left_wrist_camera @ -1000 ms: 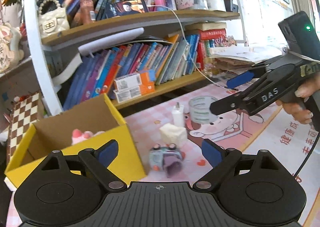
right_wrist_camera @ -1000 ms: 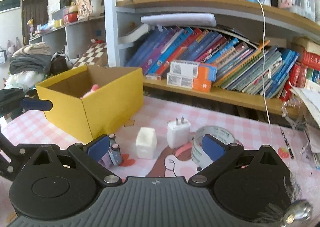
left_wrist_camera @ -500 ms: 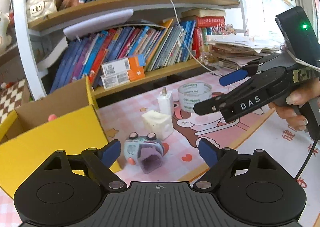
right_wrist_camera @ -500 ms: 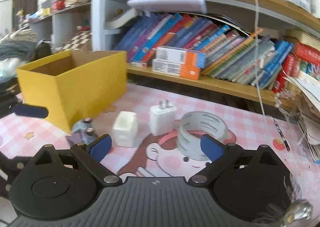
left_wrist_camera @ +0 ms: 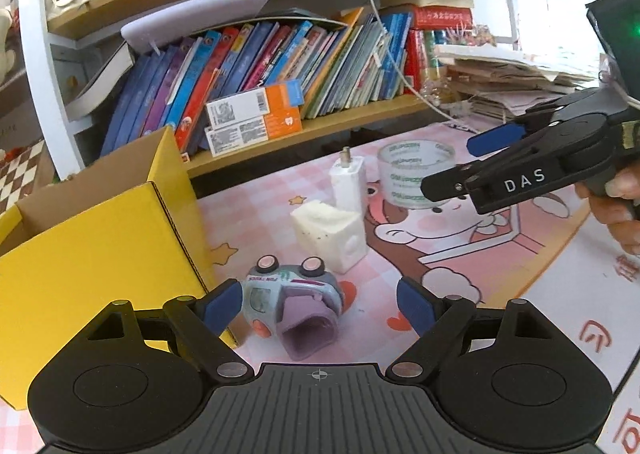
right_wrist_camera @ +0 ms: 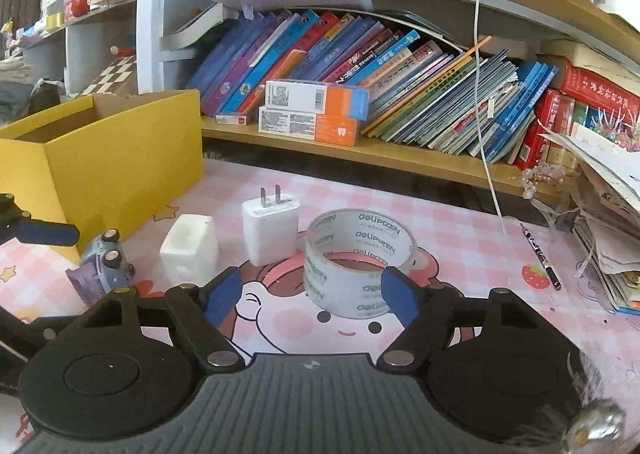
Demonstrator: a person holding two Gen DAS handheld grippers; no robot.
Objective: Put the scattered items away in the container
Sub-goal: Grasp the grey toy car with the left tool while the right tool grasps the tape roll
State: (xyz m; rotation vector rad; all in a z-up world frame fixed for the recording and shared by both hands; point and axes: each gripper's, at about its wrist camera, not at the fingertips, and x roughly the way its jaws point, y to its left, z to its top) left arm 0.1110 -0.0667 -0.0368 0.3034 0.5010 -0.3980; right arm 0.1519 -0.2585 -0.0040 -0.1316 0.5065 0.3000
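Since a second ago both tools have come lower and nearer the scattered items, so the toy car and the tape roll now loom larger. The toy car (left_wrist_camera: 294,302) lies on its side on the pink worktop (right_wrist_camera: 460,238), just beside the yellow box (left_wrist_camera: 104,254), between the wide-open fingers of the left tool (left_wrist_camera: 320,306), which grips nothing. Beyond it stand a white foam block (left_wrist_camera: 330,232) and a white plug charger (right_wrist_camera: 270,230). The tape roll (right_wrist_camera: 358,260) sits beside the charger; the right tool (right_wrist_camera: 310,296) is closing, the roll's near wall between its blue pads, not yet pressed. Behind runs a bookshelf (right_wrist_camera: 360,150) of leaning books.
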